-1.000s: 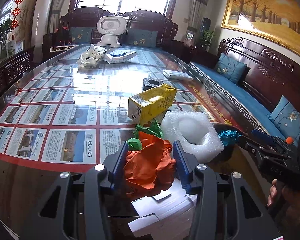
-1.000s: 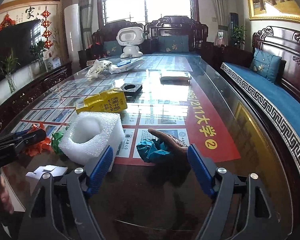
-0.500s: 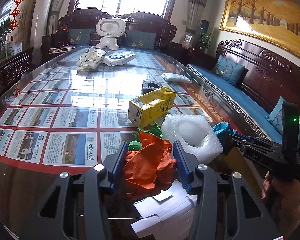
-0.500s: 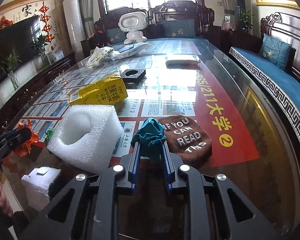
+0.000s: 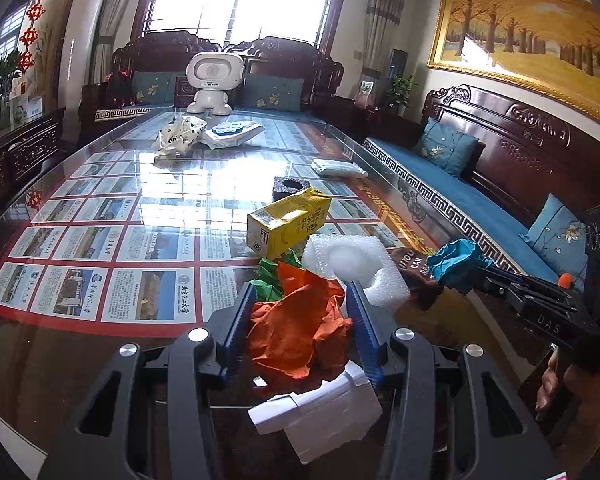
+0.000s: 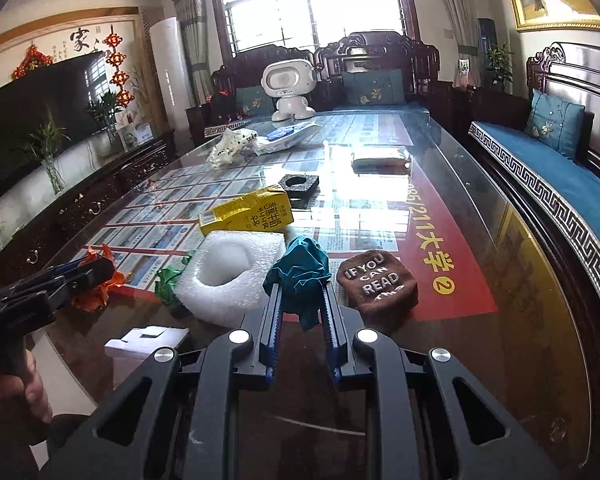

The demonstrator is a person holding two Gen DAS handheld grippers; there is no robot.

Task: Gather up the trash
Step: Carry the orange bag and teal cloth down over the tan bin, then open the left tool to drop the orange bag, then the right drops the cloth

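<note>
Left gripper (image 5: pixel 300 320): clenched on orange paper wad (image 5: pixel 300 332), held above near counter edge.
Right gripper (image 6: pixel 300 304): clamped on teal paper wad (image 6: pixel 300 270), raised clear of counter (image 6: pixel 500 264).
Collected: two wads in grip; no bin visible, drop-off pending.
Left on counter, near to far: white folded card (image 5: pixel 320 412) under left gripper; green paper scrap (image 6: pixel 168 280); white foam block (image 6: pixel 236 276) between grippers; brown cloth (image 6: pixel 376 284) right of foam; yellow carton (image 6: pixel 248 212); black foam piece (image 6: pixel 298 184); far wrappers (image 6: pixel 232 144).
Judgement: early stage, most trash uncollected.
</note>
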